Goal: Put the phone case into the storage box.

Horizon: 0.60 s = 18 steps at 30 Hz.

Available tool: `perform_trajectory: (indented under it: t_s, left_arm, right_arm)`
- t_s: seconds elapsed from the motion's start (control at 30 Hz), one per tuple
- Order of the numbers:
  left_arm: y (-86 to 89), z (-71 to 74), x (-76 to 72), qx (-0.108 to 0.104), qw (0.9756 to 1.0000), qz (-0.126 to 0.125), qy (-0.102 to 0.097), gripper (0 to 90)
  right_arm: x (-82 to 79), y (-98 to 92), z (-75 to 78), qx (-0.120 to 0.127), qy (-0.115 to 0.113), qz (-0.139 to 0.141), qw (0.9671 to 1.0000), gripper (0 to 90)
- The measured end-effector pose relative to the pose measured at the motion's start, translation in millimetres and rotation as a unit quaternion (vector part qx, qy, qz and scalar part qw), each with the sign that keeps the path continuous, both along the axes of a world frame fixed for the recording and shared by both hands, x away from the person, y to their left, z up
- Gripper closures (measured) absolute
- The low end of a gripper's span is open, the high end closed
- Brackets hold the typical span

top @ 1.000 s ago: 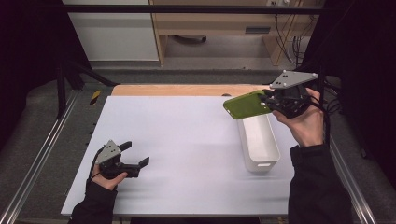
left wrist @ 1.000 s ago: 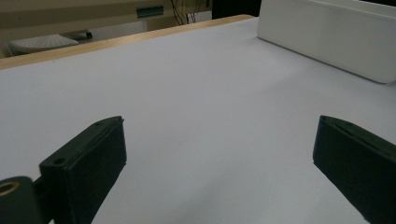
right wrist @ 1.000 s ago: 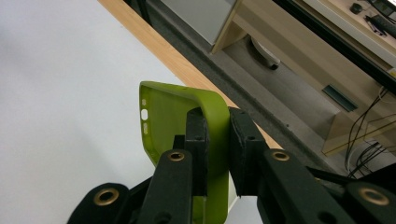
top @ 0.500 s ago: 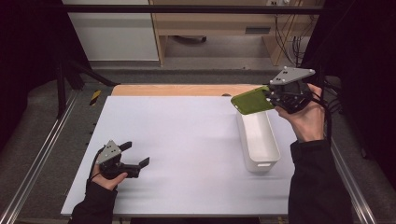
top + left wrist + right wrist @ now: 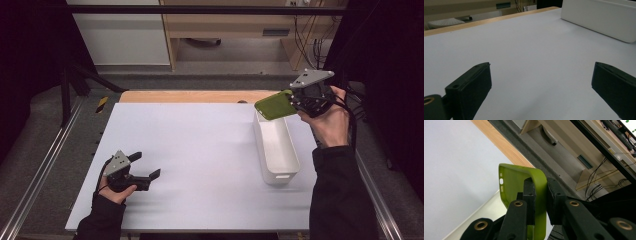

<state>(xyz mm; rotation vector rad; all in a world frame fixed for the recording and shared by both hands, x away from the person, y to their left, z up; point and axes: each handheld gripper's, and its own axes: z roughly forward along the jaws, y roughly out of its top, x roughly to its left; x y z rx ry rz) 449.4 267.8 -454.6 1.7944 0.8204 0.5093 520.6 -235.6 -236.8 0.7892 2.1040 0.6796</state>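
Nearest us, the left gripper (image 5: 145, 167) rested on the white table (image 5: 200, 150) with its jaws spread wide and nothing between them; farther off at the right stood the white bin (image 5: 276, 150); above its far end the right gripper (image 5: 540, 195) clenched the edge of the green phone case (image 5: 274, 105), held in the air.

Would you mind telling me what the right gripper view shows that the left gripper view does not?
Right gripper view: the right gripper shut on the edge of a green phone case, with shelving and cables beyond the table. Left gripper view: the left gripper with jaws wide apart and nothing between them, low over the white tabletop. Both take in that tabletop, its wooden far edge and the white bin.
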Motion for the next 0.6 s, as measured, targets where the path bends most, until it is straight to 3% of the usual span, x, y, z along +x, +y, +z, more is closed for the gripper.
perform_trajectory:
  t_s: [0.6]
  left_arm:
    - [-1.0, -1.2, 0.5, 0.001, 1.0, -0.003, 0.002, 2.4]
  right_arm:
    - [18.1, -2.1, -6.5, -0.042, 0.007, -0.002, 0.9991, 79.4]
